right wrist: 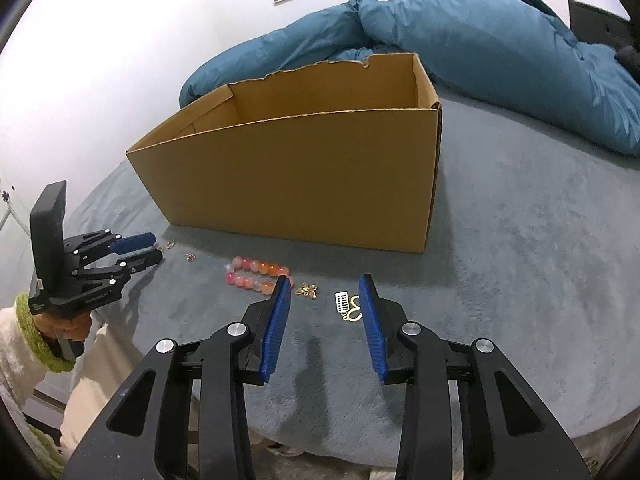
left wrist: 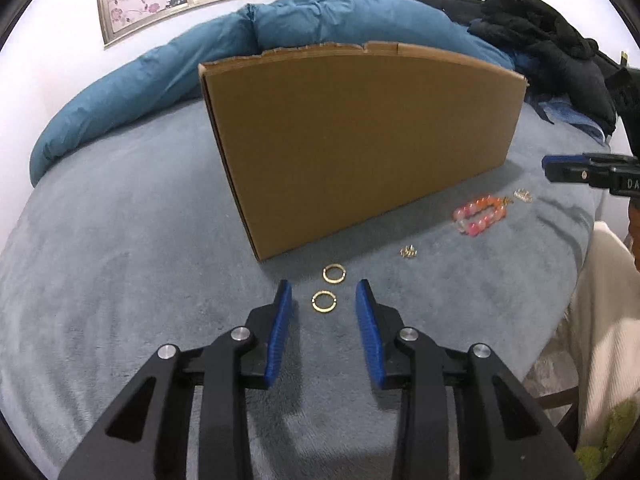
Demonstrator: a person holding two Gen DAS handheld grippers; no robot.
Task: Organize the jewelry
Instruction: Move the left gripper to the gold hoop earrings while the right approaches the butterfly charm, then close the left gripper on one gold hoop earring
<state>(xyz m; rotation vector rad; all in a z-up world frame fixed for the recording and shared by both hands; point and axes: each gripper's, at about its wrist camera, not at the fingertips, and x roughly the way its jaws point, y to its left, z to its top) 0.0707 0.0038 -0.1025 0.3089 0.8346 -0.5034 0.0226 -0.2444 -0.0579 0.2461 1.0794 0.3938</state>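
Left wrist view: left hand-held gripper (left wrist: 324, 294) pitched down over bed (left wrist: 120, 240), jaws apart, nothing held; near gold ring (left wrist: 323, 302) lies between tips at lower centre, second ring (left wrist: 333, 272) just beyond. Pick-up step judged starting; next move: lower, close on ring, carry to cardboard box (left wrist: 360, 140).

Right wrist view: right hand-held gripper (right wrist: 325, 294) angled down, jaws apart, empty; gold pendant (right wrist: 351, 309) by right finger, bead bracelet (right wrist: 256, 276) at left.

Grey bed (left wrist: 120, 240), cardboard box (left wrist: 360, 140), bead bracelet (left wrist: 480, 216), gold rings (left wrist: 324, 302)
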